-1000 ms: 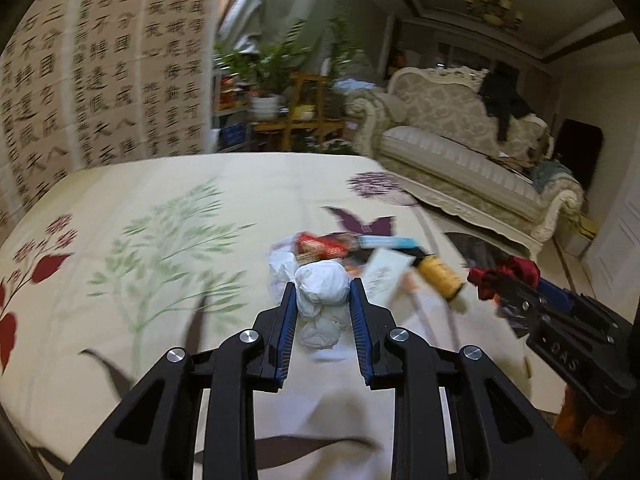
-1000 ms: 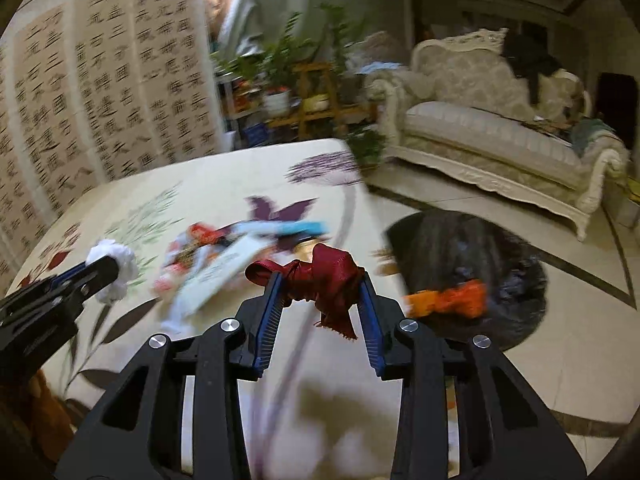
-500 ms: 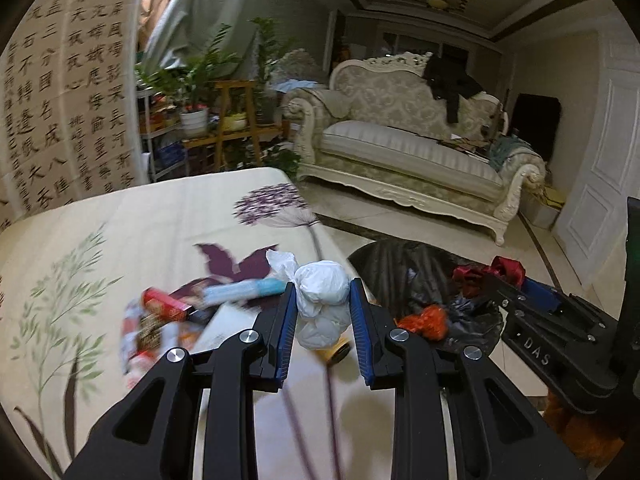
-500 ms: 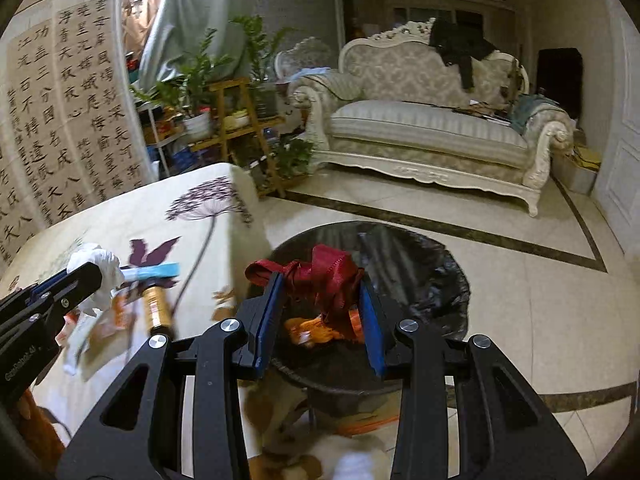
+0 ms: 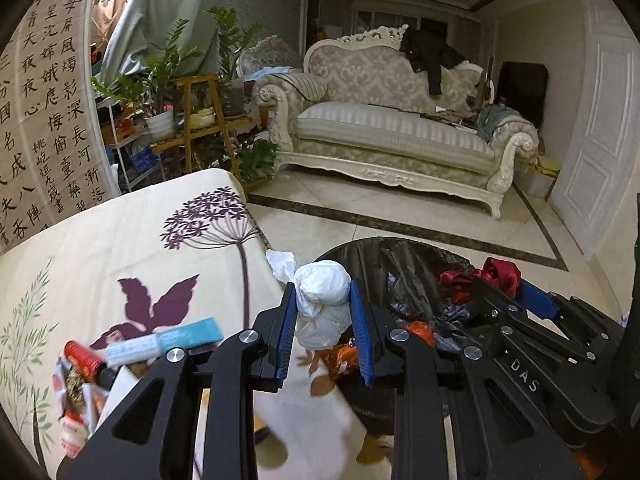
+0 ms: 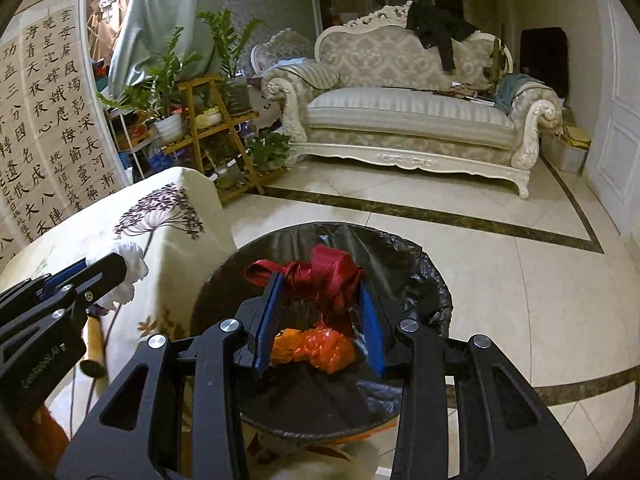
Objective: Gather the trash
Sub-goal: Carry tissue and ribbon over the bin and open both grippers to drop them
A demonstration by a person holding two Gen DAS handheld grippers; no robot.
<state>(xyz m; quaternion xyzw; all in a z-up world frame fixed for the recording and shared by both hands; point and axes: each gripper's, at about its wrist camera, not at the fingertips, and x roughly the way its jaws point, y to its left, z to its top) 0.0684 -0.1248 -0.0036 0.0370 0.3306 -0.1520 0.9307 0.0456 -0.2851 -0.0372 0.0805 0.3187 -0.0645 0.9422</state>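
Observation:
My left gripper [image 5: 323, 308] is shut on a knotted white plastic bag [image 5: 322, 298], held over the right edge of the flower-print table [image 5: 120, 248]. Beside that edge stands a bin lined with a black bag [image 5: 384, 264]. My right gripper [image 6: 322, 300] is shut on a crumpled red ribbon [image 6: 320, 274] and hangs right over the bin's [image 6: 416, 276] mouth. Orange wrapper trash [image 6: 316, 350] lies inside the bin. The right gripper [image 5: 496, 284] also shows in the left wrist view, and the left gripper [image 6: 112, 270] in the right wrist view.
More trash stays on the table's near side: a light blue tube [image 5: 164, 342], a red can [image 5: 82, 358] and small wrappers [image 5: 72, 432]. A cream sofa [image 5: 392, 136] stands across the tiled floor [image 6: 520, 264]. A plant rack [image 5: 196, 120] and a calligraphy screen [image 5: 44, 120] stand behind the table.
Both grippers have swung right, away from the trash pile on the table. The right one now hangs over the bin, the left one at the table's edge. Both grips are unchanged.

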